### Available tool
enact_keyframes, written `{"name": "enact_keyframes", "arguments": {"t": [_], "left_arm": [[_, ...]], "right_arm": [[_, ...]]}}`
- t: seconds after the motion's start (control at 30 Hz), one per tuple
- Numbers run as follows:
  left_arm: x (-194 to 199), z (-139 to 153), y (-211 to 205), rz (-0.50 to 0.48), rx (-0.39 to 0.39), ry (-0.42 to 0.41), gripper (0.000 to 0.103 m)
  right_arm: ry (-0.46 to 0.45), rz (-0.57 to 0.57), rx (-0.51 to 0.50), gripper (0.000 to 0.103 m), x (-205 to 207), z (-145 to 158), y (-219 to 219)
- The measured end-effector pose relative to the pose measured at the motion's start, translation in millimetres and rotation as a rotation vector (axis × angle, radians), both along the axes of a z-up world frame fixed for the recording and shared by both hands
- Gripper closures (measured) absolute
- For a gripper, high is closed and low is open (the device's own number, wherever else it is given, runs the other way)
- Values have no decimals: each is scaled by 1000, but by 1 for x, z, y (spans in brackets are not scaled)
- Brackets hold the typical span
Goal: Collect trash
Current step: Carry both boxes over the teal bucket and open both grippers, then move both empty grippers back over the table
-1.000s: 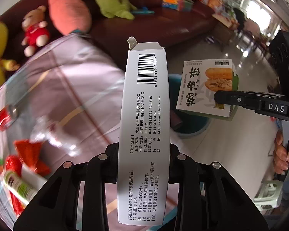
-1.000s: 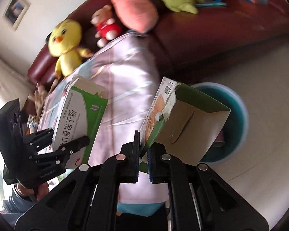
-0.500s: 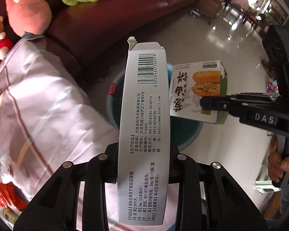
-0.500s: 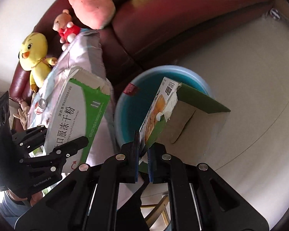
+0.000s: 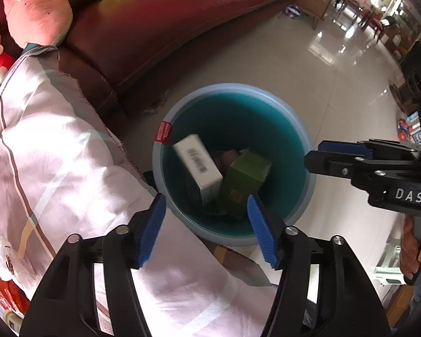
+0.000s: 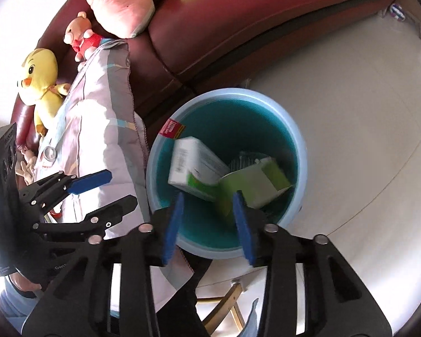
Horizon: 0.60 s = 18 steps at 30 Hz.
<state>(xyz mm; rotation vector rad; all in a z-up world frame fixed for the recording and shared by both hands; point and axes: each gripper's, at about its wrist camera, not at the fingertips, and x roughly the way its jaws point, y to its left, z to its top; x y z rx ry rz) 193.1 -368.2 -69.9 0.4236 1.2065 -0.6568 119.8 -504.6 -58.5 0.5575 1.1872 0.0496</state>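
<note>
Hovering: both hand-held grippers hang over the round light-blue plastic bin with a teal inside (image 5: 308,165), which stands on the pale tiled floor (image 5: 308,64) beside the dark red leather sofa (image 5: 160,25).
Left hand-held gripper (image 5: 206,226): jaws spread wide, blue pads bare, nothing between them.
Right hand-held gripper (image 6: 207,223): also spread apart and carrying nothing; the left view shows it from the side at the bin's rim.
White cardboard box with a barcode and green panel (image 5: 198,165): inside the bin, tilted, leaning near the wall below the red sticker (image 5: 163,132).
Green-and-white cardboard food carton (image 6: 259,181): inside the bin too, just beside the white box, lying askew; both look motion-blurred, so they may not have settled.
Done, by my reading: these two pieces of trash are in the bin.
Left, by my reading: red wrappers (image 5: 7,295) show at the lower left edge on the pink-and-white striped quilt (image 5: 56,174), and probably want collecting next.
Hard to tell: darker items under the two boxes are in shadow and unidentifiable; the wrappers are cut off by the lens edge; a small metal object (image 6: 50,153) on the quilt is too small to name.
</note>
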Motion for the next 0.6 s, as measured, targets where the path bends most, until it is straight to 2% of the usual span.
{"name": "enact_keyframes", "arguments": {"t": [0.07,0.13,0.17,0.27,0.6], "left_arm": [[-1,1,5,4,-1,0,39],[-3,4,8,7,-3,-6,33],[-5,6,11,10,-4,-14,29],[-8,10,19,22,-12,-26,28],[-19,24,60,79,-49,-36,28]], "right_arm": [[-1,-5,-1,62,0,2,-1],[-1,-13,-18,41,-1,4,-1],[-3,-16,-22,38,-1,5,-1],[8,-19,-25,31,-3,8,0],[38,2,-67,30,-10,18,20]]}}
